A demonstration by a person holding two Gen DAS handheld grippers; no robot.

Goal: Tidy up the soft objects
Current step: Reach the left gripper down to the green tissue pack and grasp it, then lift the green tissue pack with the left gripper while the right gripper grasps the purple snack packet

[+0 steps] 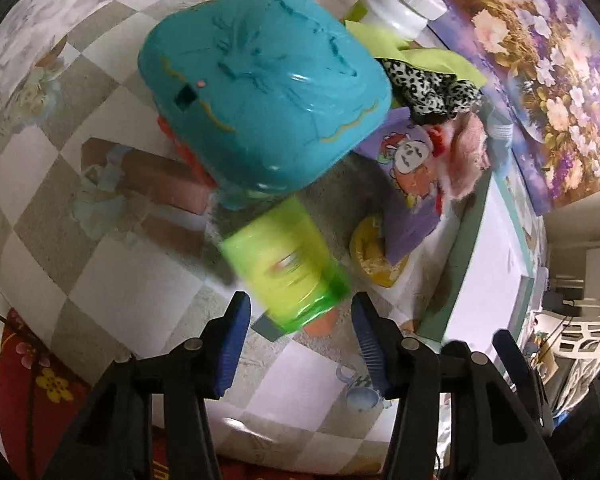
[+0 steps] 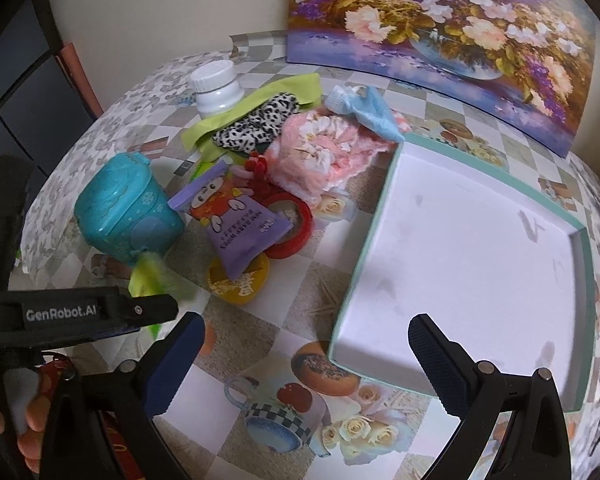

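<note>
Left gripper [image 1: 298, 338]: I see my pads apart and clear of everything; a blurred green bottle [image 1: 286, 276] lies just ahead of the tips, not pinched.
Right gripper [image 2: 306, 354]: released, holding nothing, hovering over the near edge of the white tray [image 2: 384, 216].
Landmark: I place everything by the white tray, a shallow teal-rimmed box on the desk [image 2: 260, 360].
Yellow disc [image 2: 240, 280]: left of the tray, flat on the desk, partly under the purple wipes pack [image 2: 240, 236].
Red ring [image 2: 296, 224]: just left of the tray, under the pack.
Teal container [image 2: 128, 208]: well left of the tray, touching the green bottle.
Pink fluffy cloth [image 2: 324, 152]: at the tray's far left corner, touching its rim.
Leopard-print fabric [image 2: 256, 120]: beyond and left of the tray, on a lime cloth [image 2: 276, 92].
Blue cloth [image 2: 372, 108]: just beyond the tray.
White jar [image 2: 216, 88]: farthest left of the tray.
</note>
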